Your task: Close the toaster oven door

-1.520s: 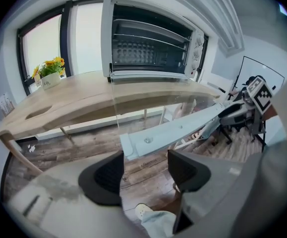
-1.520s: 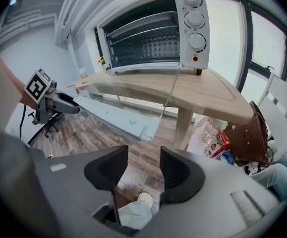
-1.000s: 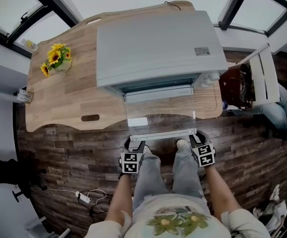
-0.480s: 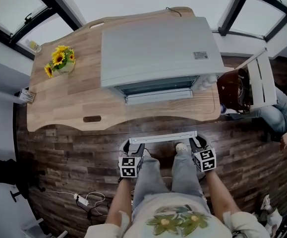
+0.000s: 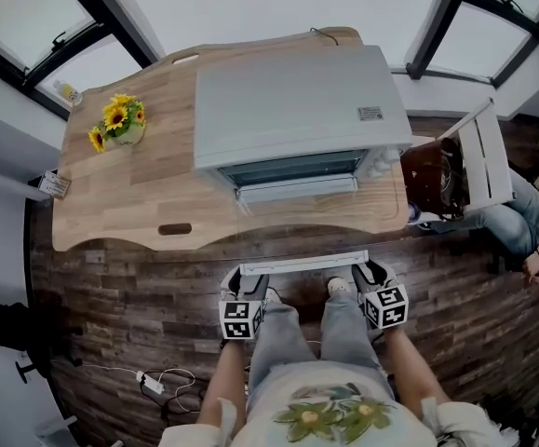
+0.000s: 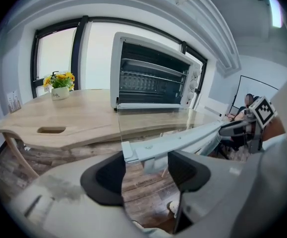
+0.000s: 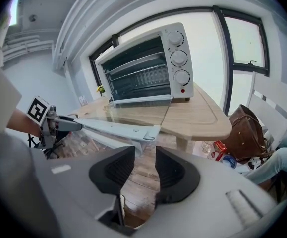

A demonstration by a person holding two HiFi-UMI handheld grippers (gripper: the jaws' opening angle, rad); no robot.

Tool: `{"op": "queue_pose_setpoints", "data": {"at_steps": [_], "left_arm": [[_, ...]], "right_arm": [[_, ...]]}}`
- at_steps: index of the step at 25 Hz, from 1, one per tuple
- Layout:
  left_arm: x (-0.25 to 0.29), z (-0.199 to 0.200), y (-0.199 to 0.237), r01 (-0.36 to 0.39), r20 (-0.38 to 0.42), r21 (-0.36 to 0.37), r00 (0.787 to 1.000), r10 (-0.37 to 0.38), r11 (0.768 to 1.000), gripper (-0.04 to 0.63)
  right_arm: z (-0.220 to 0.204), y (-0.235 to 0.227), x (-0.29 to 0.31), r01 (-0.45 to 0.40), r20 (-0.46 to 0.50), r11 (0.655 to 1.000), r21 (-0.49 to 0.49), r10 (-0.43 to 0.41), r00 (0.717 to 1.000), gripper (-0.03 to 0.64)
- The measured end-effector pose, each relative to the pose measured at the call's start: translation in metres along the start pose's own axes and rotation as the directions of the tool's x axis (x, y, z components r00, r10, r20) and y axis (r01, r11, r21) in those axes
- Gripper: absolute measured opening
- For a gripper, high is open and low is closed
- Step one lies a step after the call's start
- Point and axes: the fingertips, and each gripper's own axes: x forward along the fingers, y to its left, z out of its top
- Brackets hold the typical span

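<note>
The white toaster oven [image 5: 302, 110] stands on the wooden table [image 5: 129, 194]. Its glass door [image 5: 297, 223] hangs open, about level, and the white handle bar [image 5: 303, 264] is toward me. My left gripper [image 5: 253, 282] is at the bar's left end. The end bracket [image 6: 143, 152] fills the gap between its pads. My right gripper [image 5: 366, 274] is at the bar's right end. Its jaws are opening, and the bar's end [image 7: 148, 132] lies just past the fingertips [image 7: 122, 163], not pressed. The oven's inside [image 6: 153, 81] shows wire racks.
A small vase of sunflowers [image 5: 118, 124] sits at the table's left end. A brown bag [image 5: 432, 180] and a white chair [image 5: 483, 152] stand to the right of the table. A seated person's legs [image 5: 516, 217] show at the far right. Cables [image 5: 162, 380] lie on the floor.
In the head view the handle bar and both grippers sit a little lower in the frame than a second ago. The whole view has shifted slightly. The door is still open.
</note>
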Motion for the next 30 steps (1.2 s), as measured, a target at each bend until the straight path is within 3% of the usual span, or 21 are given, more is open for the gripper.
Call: {"op": "queue_pose_setpoints", "data": {"at_steps": [3, 17, 25, 30], "left_arm": [[-0.002, 0.004, 0.001, -0.012, 0.001, 0.003, 1.0, 0.012, 1.0, 0.272], [-0.01, 0.024, 0.001, -0.041, 0.052, -0.024, 0.998, 0.043, 0.999, 0.255], [-0.017, 0.038, 0.005, -0.078, 0.097, -0.063, 0.992, 0.084, 0.995, 0.172], [-0.023, 0.05, 0.005, -0.071, 0.116, -0.06, 0.99, 0.077, 0.996, 0.166]], "right_arm": [[0.012, 0.005, -0.005, -0.021, 0.036, 1.0, 0.016, 0.021, 0.999, 0.149], [0.034, 0.008, -0.002, -0.012, 0.047, 0.999, -0.031, 0.013, 0.999, 0.152], [0.05, 0.01, -0.009, -0.011, 0.061, 0.999, -0.053, 0.014, 0.998, 0.152], [0.061, 0.012, -0.014, 0.0, 0.07, 0.999, -0.05, 0.003, 0.998, 0.152]]}}
